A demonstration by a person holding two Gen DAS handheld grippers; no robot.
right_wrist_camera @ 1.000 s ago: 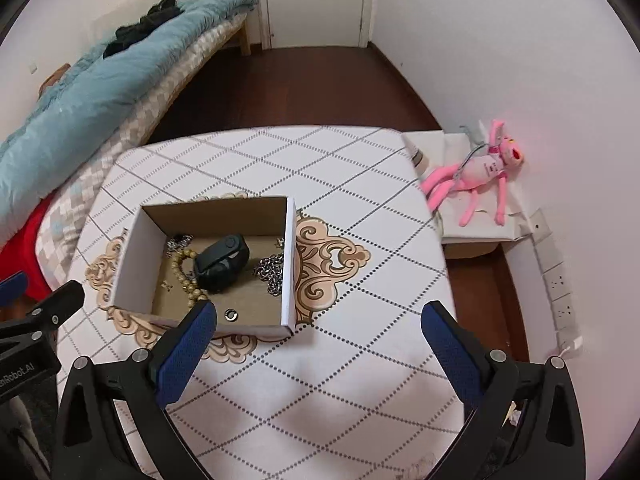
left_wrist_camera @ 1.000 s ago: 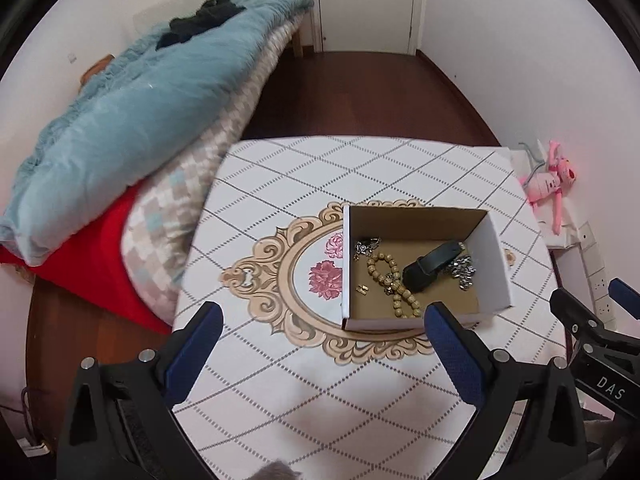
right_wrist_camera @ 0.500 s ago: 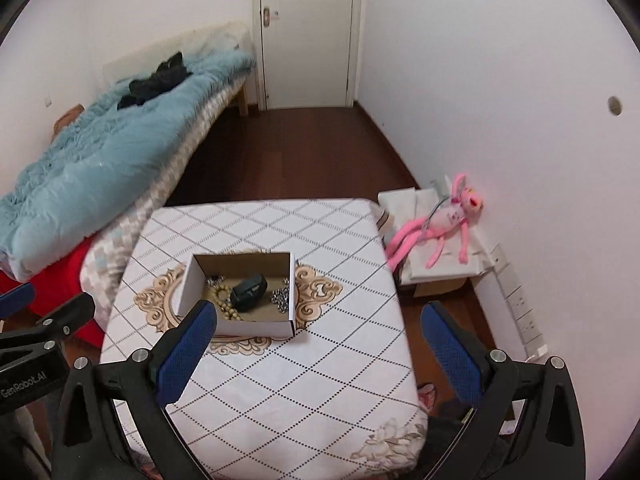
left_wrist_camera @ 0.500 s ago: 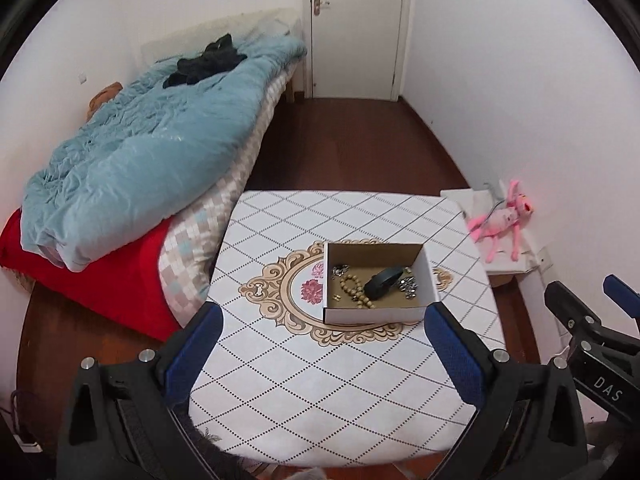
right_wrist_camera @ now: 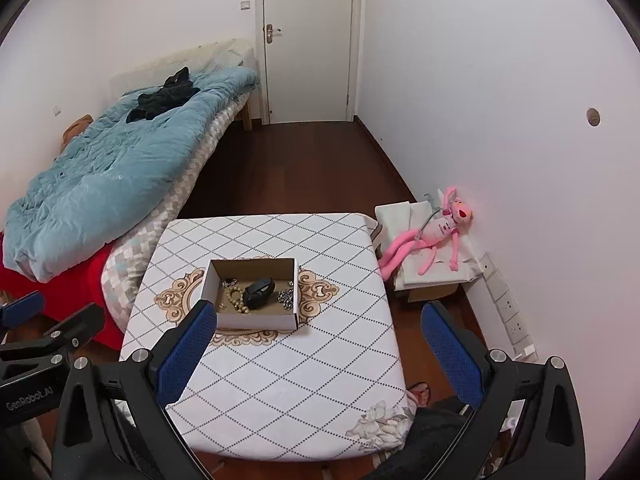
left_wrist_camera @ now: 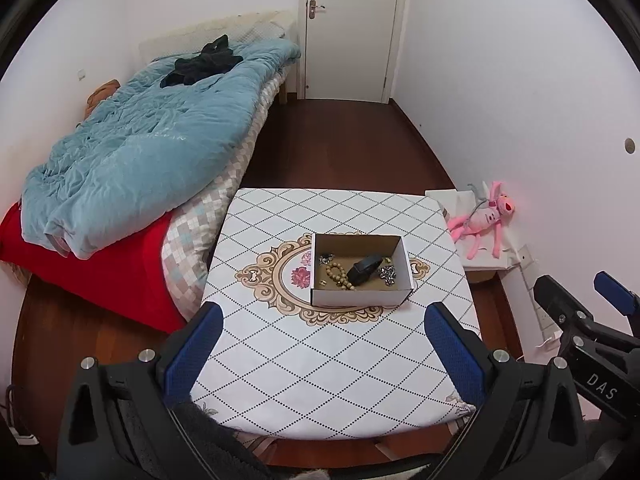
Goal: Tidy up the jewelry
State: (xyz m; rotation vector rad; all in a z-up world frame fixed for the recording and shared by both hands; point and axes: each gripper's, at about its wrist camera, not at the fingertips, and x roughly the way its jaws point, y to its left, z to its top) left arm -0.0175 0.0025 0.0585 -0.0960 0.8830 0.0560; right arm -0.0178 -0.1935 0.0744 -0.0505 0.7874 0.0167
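Observation:
An open cardboard box [left_wrist_camera: 360, 298] [right_wrist_camera: 256, 319] stands near the middle of a small table. Inside lie a wooden bead bracelet [left_wrist_camera: 339, 275] [right_wrist_camera: 236, 299], a black wristband [left_wrist_camera: 363, 269] [right_wrist_camera: 259, 291], a silver chain [left_wrist_camera: 387, 273] [right_wrist_camera: 285, 297] and small metal pieces [left_wrist_camera: 326, 257]. My left gripper [left_wrist_camera: 322, 344] is open and empty, held high above the table's near edge. My right gripper [right_wrist_camera: 318, 342] is open and empty too, equally far back from the box.
The table has a white cloth with diamond lines [left_wrist_camera: 320, 368] [right_wrist_camera: 288, 380]. A bed with a blue quilt [left_wrist_camera: 140, 152] and red sheet lies left. A pink plush toy [right_wrist_camera: 436, 232] on a white box sits right by the wall. A closed door [right_wrist_camera: 308, 40] is beyond.
Both grippers have pulled far up and back from the table. The box looks much smaller and the whole room has come into view. Both stay open.

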